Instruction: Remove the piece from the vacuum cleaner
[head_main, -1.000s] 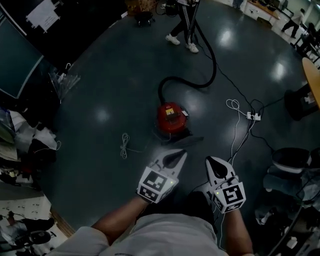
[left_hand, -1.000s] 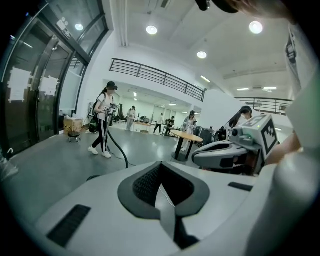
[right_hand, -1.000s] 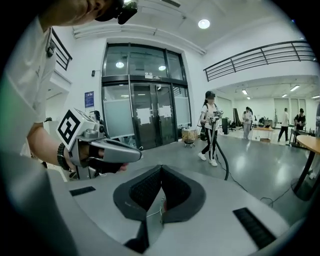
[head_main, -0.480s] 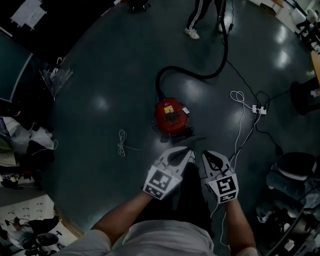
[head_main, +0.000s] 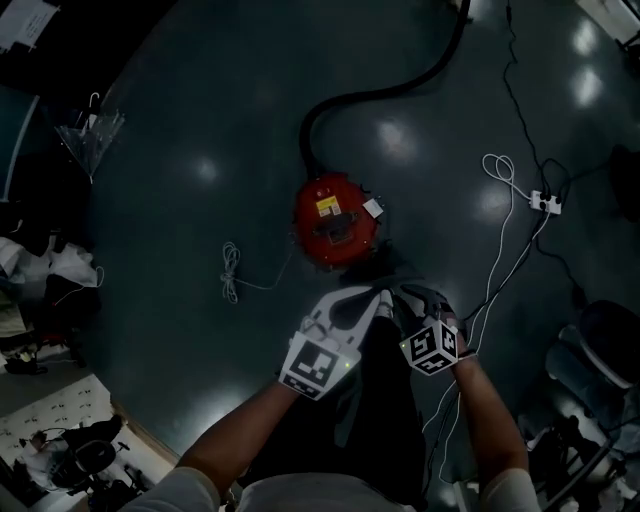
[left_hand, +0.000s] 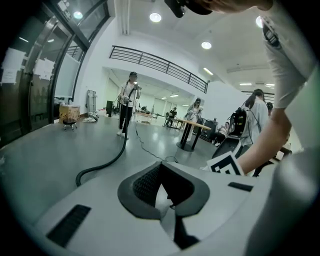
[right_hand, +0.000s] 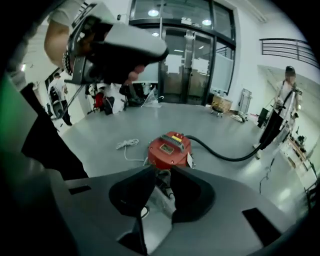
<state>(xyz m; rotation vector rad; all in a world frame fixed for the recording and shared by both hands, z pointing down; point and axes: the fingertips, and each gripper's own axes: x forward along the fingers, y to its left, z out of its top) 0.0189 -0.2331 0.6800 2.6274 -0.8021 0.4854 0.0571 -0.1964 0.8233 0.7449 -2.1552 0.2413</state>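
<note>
A round red vacuum cleaner stands on the dark floor, and its black hose curves away to the far right. A dark part juts from its near side, too dim to make out. Both grippers hang side by side just short of the vacuum, touching nothing. My left gripper is shut and empty, its tips meeting. My right gripper points at the vacuum's base. Its jaws are opening with a narrow gap and nothing is gripped between them.
A coiled white cable lies left of the vacuum. A white power strip with cords sits to the right. Bags and clutter line the left edge. A person stands at the hose's far end beside a round table.
The vacuum now sits nearer and more centred. Both grippers have moved forward toward it and closer together. The right gripper has turned. The person's feet have left the head view.
</note>
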